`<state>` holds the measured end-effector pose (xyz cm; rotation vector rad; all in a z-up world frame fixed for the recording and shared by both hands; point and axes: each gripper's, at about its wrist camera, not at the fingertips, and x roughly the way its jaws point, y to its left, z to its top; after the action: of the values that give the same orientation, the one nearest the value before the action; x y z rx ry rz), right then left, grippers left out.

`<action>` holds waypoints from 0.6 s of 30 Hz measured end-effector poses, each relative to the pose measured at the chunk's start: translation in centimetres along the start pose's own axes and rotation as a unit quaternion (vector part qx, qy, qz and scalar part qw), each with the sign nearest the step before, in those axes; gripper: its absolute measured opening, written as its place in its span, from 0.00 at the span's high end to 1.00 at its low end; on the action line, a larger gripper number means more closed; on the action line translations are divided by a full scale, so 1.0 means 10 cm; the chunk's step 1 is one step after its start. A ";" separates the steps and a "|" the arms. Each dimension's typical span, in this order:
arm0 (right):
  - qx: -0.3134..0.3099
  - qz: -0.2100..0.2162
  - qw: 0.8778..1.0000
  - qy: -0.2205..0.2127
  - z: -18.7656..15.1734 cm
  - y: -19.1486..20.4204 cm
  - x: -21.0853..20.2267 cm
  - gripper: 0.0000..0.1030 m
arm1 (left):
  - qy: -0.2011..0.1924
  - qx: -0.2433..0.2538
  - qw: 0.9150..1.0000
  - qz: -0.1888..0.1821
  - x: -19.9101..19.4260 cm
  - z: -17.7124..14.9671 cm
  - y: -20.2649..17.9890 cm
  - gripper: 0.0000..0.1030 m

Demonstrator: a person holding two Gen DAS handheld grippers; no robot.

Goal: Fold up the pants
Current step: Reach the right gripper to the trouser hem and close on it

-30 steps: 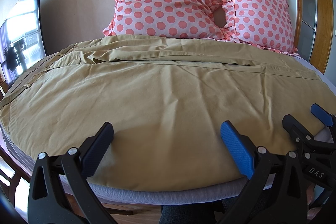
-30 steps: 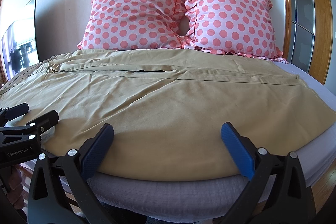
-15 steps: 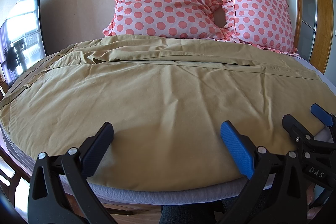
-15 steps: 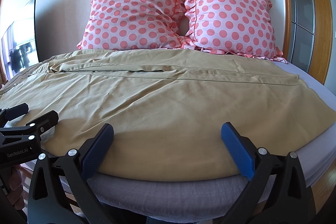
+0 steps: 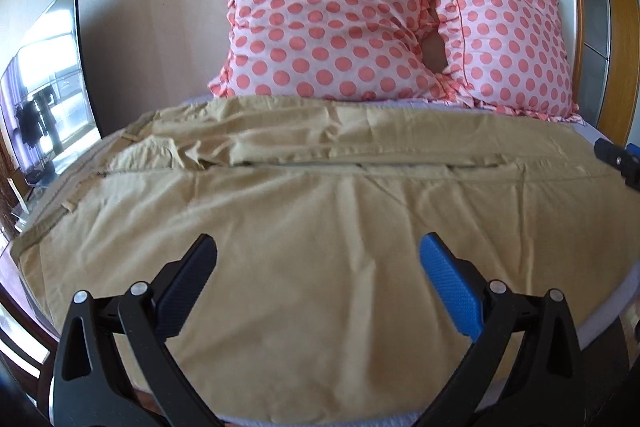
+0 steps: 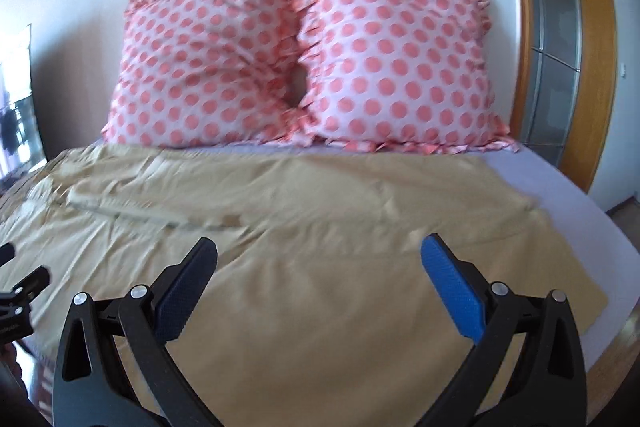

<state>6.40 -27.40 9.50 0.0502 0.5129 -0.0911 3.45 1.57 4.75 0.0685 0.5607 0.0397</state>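
Tan pants [image 5: 320,227] lie spread flat across the bed, waistband to the left and leg hems to the right; they also show in the right wrist view [image 6: 300,247]. My left gripper [image 5: 318,281] is open and empty, hovering above the near leg. My right gripper [image 6: 318,281] is open and empty above the near leg toward the hem end. The right gripper's tips show at the right edge of the left wrist view [image 5: 618,159]. The left gripper shows at the left edge of the right wrist view [image 6: 20,291].
Two pink polka-dot pillows [image 5: 332,23] [image 6: 396,67] lean on the wall at the head of the bed. The lilac bed sheet [image 6: 568,195] is bare at the right. A mirror [image 5: 44,99] stands at the left. A wooden door frame [image 6: 592,59] is at the right.
Both grippers have risen and moved forward over the pants. The right gripper has also moved away to the right, toward the hems. Both stay open and empty.
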 end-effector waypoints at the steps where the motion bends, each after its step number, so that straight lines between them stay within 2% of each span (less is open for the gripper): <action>1: 0.015 -0.016 1.000 0.010 0.15 -0.13 0.13 0.01 | -0.008 0.001 1.000 0.007 0.03 0.10 0.02 0.02; 4: 0.075 -0.059 0.993 0.066 0.53 -0.57 0.69 0.01 | -0.016 -0.001 1.000 0.025 0.19 0.40 0.10 0.02; 7: 0.142 -0.123 0.973 0.131 0.75 -0.98 1.34 0.01 | -0.004 -0.024 0.999 0.023 0.44 0.62 0.21 0.02; 9: 0.174 -0.147 0.960 0.162 0.85 -1.19 1.71 0.01 | 0.002 -0.048 0.999 0.012 0.60 0.67 0.30 0.02; 11: 0.197 -0.180 0.947 0.177 0.92 -1.33 2.02 0.01 | 0.032 -0.079 0.996 -0.015 0.78 0.67 0.41 0.02; 14: 0.230 -0.223 0.925 0.203 0.99 -1.53 2.45 0.01 | 0.054 -0.141 0.986 -0.070 0.92 0.61 0.58 0.02; 16: 0.247 -0.246 0.911 0.219 1.00 -1.62 2.71 0.06 | 0.060 -0.172 0.979 -0.092 0.98 0.57 0.68 0.02; 18: 0.252 -0.264 0.900 0.237 0.98 -1.66 2.92 0.19 | 0.069 -0.183 0.975 -0.102 1.03 0.55 0.70 0.02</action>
<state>34.88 -46.78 3.22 0.4513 0.9727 -0.7610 14.96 8.82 4.52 -0.3531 0.6893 -0.0526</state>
